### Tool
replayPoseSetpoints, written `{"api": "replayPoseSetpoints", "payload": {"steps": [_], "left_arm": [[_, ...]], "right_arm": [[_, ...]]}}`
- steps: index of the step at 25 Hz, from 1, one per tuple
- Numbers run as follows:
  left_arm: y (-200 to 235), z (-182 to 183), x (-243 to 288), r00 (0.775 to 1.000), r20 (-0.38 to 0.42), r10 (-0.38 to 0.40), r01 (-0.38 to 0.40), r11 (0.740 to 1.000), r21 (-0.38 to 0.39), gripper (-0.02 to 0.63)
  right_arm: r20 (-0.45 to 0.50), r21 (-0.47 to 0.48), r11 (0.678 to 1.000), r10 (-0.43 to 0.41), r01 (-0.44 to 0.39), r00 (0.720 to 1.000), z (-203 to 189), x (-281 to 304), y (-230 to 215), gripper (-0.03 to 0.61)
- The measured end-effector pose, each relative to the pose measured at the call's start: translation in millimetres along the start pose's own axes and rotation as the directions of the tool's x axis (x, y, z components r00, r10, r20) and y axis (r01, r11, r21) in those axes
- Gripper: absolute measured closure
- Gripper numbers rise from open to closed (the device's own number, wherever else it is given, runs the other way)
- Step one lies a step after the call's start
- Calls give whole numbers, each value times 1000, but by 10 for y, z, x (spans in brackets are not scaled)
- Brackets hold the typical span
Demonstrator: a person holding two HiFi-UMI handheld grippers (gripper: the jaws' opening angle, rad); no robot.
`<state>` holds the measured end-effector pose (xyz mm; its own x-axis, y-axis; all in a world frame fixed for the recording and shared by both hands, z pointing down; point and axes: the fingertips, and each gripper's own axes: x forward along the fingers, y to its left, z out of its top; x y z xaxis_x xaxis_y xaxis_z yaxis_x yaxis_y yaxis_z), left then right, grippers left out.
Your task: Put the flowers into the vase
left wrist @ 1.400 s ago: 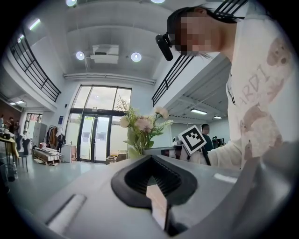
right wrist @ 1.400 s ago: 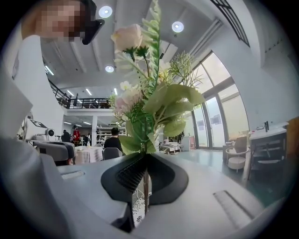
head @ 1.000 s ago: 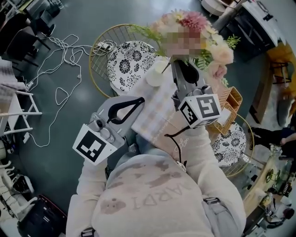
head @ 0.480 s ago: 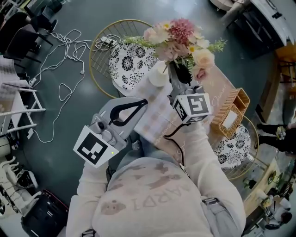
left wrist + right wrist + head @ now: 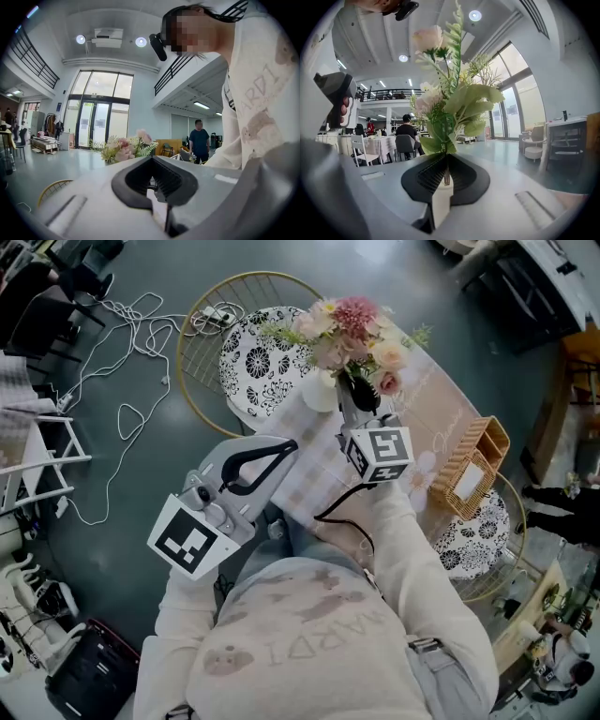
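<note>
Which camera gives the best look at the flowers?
The right gripper view: the flowers fill it, stems pinched in the right tool. The head view shows their blooms from above; the left gripper view, a small bunch far off.

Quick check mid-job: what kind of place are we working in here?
Probably a large open café or event hall, not a lab: tall glazed doors, a mezzanine railing, and a seated person beside a cloth-covered table.
</note>
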<state>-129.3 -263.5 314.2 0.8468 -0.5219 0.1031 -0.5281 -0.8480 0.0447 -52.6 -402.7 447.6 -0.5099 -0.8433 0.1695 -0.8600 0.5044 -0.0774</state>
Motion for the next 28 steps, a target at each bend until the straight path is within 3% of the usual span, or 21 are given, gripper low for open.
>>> {"api": "replayPoseSetpoints", "payload": {"steps": [7, 20, 28], "left_arm": [[9, -15, -9, 1000, -4, 0, 0, 1000, -2, 613], [-22, 25, -74, 1000, 11, -2, 2, 1000, 8, 613], [-52, 33, -89, 1000, 15, -5, 5, 1000, 12, 613]], "right_arm": [[-63, -30, 1000, 5, -7, 998, -214, 38, 44, 529], [-135, -56, 997, -55, 48, 989, -259, -30, 39, 485], [-209, -6, 992, -125, 126, 970, -273, -89, -4, 482]]}}
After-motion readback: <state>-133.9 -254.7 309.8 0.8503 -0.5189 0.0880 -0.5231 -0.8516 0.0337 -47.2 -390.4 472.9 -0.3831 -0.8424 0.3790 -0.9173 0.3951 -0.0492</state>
